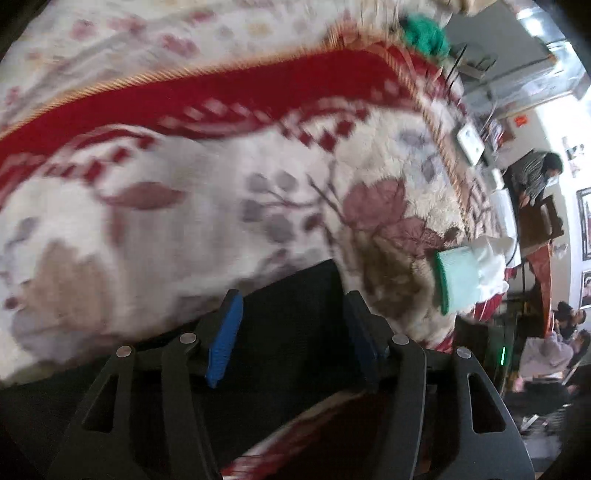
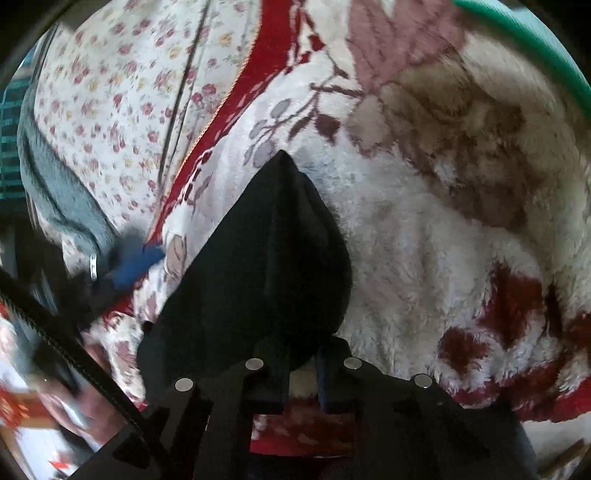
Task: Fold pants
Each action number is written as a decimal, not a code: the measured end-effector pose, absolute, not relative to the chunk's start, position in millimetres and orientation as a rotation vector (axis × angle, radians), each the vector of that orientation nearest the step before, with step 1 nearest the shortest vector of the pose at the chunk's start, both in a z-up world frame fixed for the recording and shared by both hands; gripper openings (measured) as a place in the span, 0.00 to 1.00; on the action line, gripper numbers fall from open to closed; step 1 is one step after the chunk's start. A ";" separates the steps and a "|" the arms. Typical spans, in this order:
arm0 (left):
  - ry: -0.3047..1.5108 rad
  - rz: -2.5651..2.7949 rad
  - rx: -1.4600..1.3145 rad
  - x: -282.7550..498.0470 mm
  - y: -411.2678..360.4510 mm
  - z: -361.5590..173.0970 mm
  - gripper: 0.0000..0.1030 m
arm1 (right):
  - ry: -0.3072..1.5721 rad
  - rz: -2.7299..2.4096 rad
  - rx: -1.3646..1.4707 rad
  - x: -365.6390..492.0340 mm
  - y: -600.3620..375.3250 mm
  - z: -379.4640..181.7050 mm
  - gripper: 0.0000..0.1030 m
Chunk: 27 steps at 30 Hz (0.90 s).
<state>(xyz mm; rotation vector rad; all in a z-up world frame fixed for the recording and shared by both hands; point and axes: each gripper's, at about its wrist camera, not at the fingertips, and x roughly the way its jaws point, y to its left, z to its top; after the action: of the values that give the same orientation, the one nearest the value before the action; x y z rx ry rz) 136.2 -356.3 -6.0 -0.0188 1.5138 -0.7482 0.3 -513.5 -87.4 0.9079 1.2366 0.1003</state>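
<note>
The black pants (image 1: pixel 291 295) lie on a fluffy white and red floral blanket (image 1: pixel 184 206). In the left wrist view my left gripper (image 1: pixel 291 321) is open, its blue-padded fingers (image 1: pixel 225 339) wide apart over the black cloth. In the right wrist view my right gripper (image 2: pixel 301 365) is shut on a fold of the black pants (image 2: pixel 266 266), which bunches up in a peak in front of the fingers. The left gripper's blue pad (image 2: pixel 136 264) shows blurred at the left of the right wrist view.
A gloved hand with a green-edged cuff (image 1: pixel 465 277) is at the right on the blanket. A green cloth (image 1: pixel 424 33) lies at the far edge. A flowered sheet (image 2: pixel 110 96) lies beyond the blanket. People (image 1: pixel 535 177) and furniture are at the far right.
</note>
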 end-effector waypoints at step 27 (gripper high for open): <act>1.528 -0.465 0.722 101.8 -477.1 -62.9 0.55 | 1.209 0.225 0.862 -4.6 -516.5 -88.1 0.10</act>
<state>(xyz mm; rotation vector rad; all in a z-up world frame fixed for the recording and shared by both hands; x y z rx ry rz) 101.8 -477.1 -62.9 0.7216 1.5280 -0.4648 -4.6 -516.5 -88.1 0.8621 1.2093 0.2247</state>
